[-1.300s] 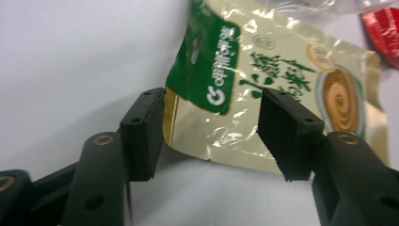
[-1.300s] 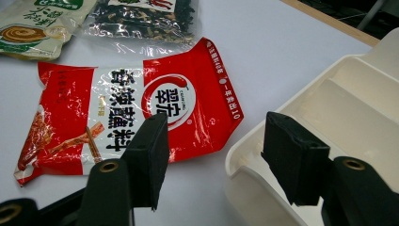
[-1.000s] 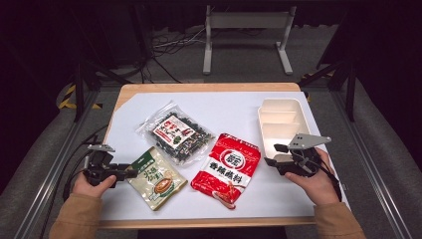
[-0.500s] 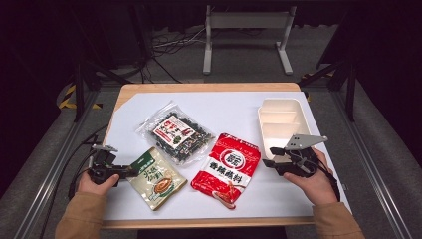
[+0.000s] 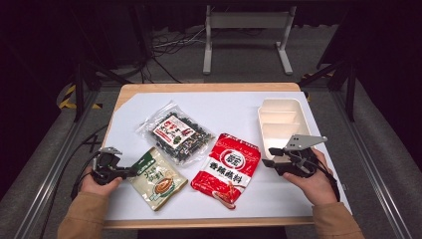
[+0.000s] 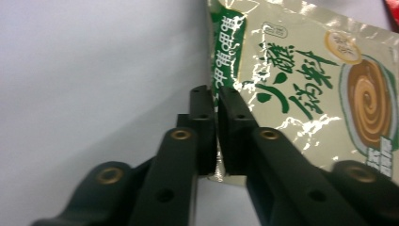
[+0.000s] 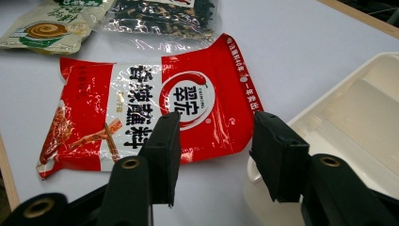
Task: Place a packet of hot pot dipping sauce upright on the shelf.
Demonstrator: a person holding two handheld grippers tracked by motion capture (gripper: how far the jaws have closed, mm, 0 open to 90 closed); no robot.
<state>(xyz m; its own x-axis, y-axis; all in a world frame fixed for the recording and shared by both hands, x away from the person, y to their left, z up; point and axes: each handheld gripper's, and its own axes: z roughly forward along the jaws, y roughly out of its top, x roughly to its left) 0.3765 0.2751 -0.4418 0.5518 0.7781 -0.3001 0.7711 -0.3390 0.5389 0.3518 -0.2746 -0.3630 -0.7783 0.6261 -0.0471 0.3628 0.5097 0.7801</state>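
The left gripper (image 6: pixel 216 96) has just closed on the edge of the green packet (image 6: pixel 301 89), a light, limp, slippery foil pouch best pinched at its flat seam. The right gripper (image 7: pixel 214 141), jaws half open and narrowing, holds nothing above the red packet (image 7: pixel 141 117)

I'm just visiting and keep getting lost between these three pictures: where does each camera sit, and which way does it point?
High view: above the person's side, looking forward and down on the table; both forearms and hands show.
Left gripper view: rides the left gripper, looking along its jaws shut on the green packet edge.
Right gripper view: rides the right gripper, facing the red packet and white box; jaws apart.
Shared: the high view also shows the green packet, red packet and box.
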